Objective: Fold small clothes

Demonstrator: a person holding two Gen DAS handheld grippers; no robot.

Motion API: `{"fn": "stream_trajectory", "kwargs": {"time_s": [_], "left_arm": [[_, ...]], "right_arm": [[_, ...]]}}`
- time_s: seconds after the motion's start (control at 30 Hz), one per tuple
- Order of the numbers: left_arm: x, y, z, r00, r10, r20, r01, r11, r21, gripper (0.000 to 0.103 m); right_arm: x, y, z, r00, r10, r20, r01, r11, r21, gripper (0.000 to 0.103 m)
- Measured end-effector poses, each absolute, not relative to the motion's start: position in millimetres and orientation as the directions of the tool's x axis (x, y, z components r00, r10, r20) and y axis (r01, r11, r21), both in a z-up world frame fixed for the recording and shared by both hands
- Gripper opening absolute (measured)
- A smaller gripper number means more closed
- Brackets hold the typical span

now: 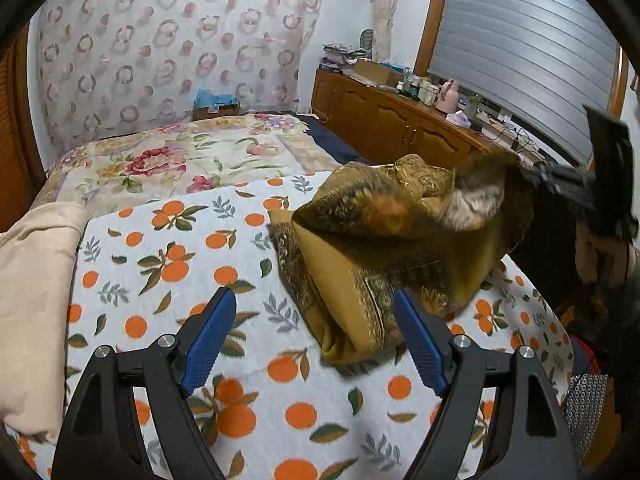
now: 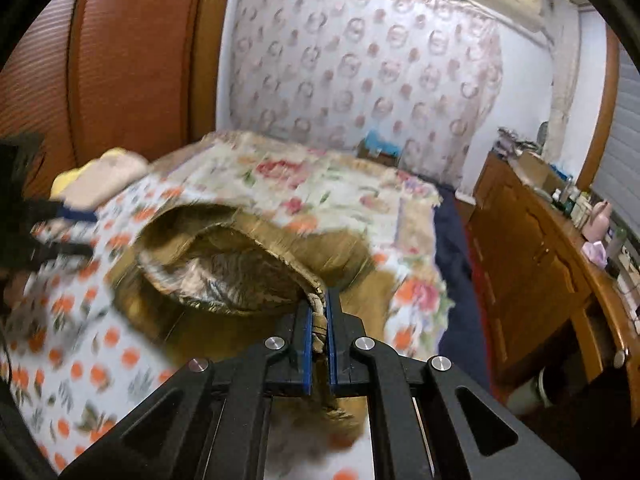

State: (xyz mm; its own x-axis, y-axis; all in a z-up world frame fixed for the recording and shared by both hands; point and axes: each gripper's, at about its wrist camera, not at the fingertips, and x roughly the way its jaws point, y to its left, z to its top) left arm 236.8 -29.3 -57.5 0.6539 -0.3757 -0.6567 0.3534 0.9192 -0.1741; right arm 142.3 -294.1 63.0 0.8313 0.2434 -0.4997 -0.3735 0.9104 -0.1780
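A mustard-gold patterned cloth (image 1: 384, 240) lies bunched on the orange-print sheet (image 1: 168, 264) of the bed. My left gripper (image 1: 316, 332) hovers open just in front of the cloth's near corner, nothing between its blue pads. My right gripper (image 2: 319, 316) is shut on a gathered edge of the same gold cloth (image 2: 240, 276) and holds it lifted off the bed, the fabric billowing open to the left. In the left wrist view my right gripper (image 1: 568, 184) shows blurred at the far right, with the cloth's edge drawn up toward it.
A floral quilt (image 1: 180, 160) covers the far half of the bed. A beige blanket (image 1: 32, 280) lies at the left edge. A wooden cabinet (image 1: 392, 120) with bottles and a pink kettle runs along the right wall. Patterned curtain behind.
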Motion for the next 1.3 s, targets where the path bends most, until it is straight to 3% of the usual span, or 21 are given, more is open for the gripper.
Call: {"fn": "stream_trajectory", "kwargs": {"time_s": [0.23, 0.3, 0.4, 0.53, 0.7, 0.8, 0.97, 1.13, 1.3], "left_arm": [[275.0, -43.1, -58.6, 0.635, -0.363, -0.682, 0.352, 0.922, -0.163, 0.081], [289.8, -48.0, -61.4, 0.629, -0.359, -0.689, 0.349, 0.923, -0.162, 0.081], [310.3, -56.2, -65.3, 0.617, -0.356, -0.702, 0.353, 0.922, -0.158, 0.081], [336.7, -63.1, -73.2, 0.595, -0.352, -0.723, 0.353, 0.922, -0.159, 0.081], [354.2, -59.3, -78.0, 0.618, -0.298, -0.728, 0.308, 0.943, -0.125, 0.081], [364.0, -52.2, -84.5, 0.62, -0.247, -0.744, 0.265, 0.959, -0.098, 0.081], [366.3, -47.3, -90.8, 0.61, -0.244, -0.754, 0.256, 0.961, -0.103, 0.081], [363.8, -46.3, -93.8, 0.603, -0.249, -0.758, 0.255, 0.96, -0.113, 0.081], [352.7, -44.0, -90.3, 0.594, -0.279, -0.755, 0.269, 0.953, -0.14, 0.081]], "right_arm": [[215.3, -304.4, 41.4, 0.782, 0.256, -0.569, -0.356, 0.932, -0.07, 0.006], [229.8, -308.0, 35.7, 0.775, 0.231, -0.588, -0.314, 0.948, -0.041, 0.022], [245.0, -316.4, 38.5, 0.78, 0.213, -0.588, -0.268, 0.964, -0.007, 0.036], [240.8, -316.1, 47.7, 0.797, 0.217, -0.564, -0.236, 0.971, 0.04, 0.044], [211.5, -314.0, 54.5, 0.819, 0.236, -0.522, -0.248, 0.968, 0.049, 0.064], [200.9, -314.0, 40.4, 0.821, 0.235, -0.52, -0.256, 0.966, 0.032, 0.065], [217.0, -309.8, 10.3, 0.76, 0.261, -0.595, -0.29, 0.956, 0.05, 0.065], [234.0, -306.1, 3.4, 0.75, 0.247, -0.614, -0.277, 0.96, 0.048, 0.065], [256.0, -314.4, -1.7, 0.71, 0.296, -0.639, -0.273, 0.952, 0.138, 0.065]]}}
